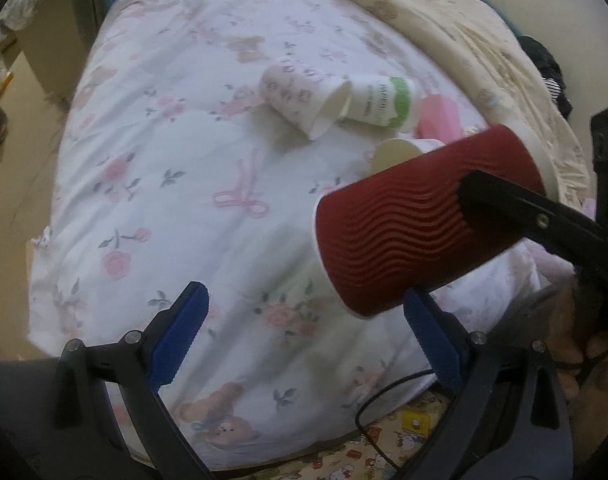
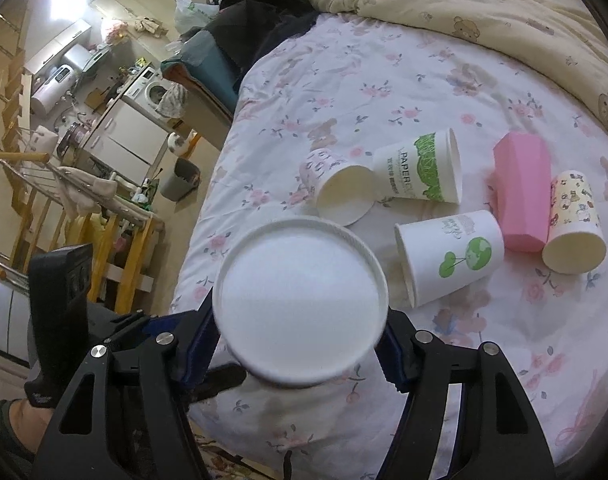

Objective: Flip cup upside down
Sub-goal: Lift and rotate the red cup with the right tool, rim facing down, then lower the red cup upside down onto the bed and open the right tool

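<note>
Right wrist view: right claw (image 2: 300, 344) squeezes the red cup (image 1: 427, 216); left claw (image 1: 304, 332) gapes empty. I'd rotate slowly, base (image 2: 300, 304) up, onto the bed (image 2: 383, 80).

The red cup (image 1: 427, 216) is a paper cup with a dark red, wave-ribbed sleeve and white rims at both ends. It is held in the air above the bed, near the bed's front edge, and lies roughly horizontal, tilted slightly. In the left wrist view its narrower base end points down-left and its wider mouth end up-right. In the right wrist view only its white, circular, recessed bottom (image 2: 300, 304) shows, facing the camera. The cup touches nothing on the bed; it is clamped on its side walls.
</note>
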Demonstrator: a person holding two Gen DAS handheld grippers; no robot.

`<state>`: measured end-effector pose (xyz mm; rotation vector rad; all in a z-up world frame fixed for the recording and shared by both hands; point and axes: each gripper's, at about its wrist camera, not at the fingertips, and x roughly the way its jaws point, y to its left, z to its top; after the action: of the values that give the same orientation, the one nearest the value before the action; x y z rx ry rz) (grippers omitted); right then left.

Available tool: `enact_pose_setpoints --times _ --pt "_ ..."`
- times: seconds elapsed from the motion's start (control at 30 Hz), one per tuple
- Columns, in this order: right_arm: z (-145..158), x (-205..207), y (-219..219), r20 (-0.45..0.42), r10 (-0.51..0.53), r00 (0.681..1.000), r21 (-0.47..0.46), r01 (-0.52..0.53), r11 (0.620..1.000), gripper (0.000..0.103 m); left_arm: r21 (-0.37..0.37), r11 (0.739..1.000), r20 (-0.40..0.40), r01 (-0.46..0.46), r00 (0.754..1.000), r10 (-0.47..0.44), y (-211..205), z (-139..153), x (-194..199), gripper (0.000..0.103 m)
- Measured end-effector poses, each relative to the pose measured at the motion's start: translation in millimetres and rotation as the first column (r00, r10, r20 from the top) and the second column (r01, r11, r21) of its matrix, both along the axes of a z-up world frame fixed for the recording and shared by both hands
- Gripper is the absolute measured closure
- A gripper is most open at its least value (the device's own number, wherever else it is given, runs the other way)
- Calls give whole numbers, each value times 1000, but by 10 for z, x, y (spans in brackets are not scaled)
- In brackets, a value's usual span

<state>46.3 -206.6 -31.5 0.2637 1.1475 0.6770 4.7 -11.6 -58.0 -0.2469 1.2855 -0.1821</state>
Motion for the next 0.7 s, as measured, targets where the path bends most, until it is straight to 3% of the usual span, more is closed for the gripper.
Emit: enact_pose_setpoints --times 0.17,0.33,0.5,0.7 --pt "56 40 22 41 -10 999 -56 13 998 33 15 1000 14 -4 1000 4 39 61 -18 6" --pt "125 211 217 120 42 992 -207 -17 978 33 149 984 84 -97 993 85 217 203 -28 6" --pt "-50 332 576 154 126 980 -349 -65 935 33 199 962 118 -185 980 164 426 267 -42 6" --pt "-249 363 945 201 223 954 -495 -98 864 33 187 960 115 -211 975 192 522 294 -57 6"
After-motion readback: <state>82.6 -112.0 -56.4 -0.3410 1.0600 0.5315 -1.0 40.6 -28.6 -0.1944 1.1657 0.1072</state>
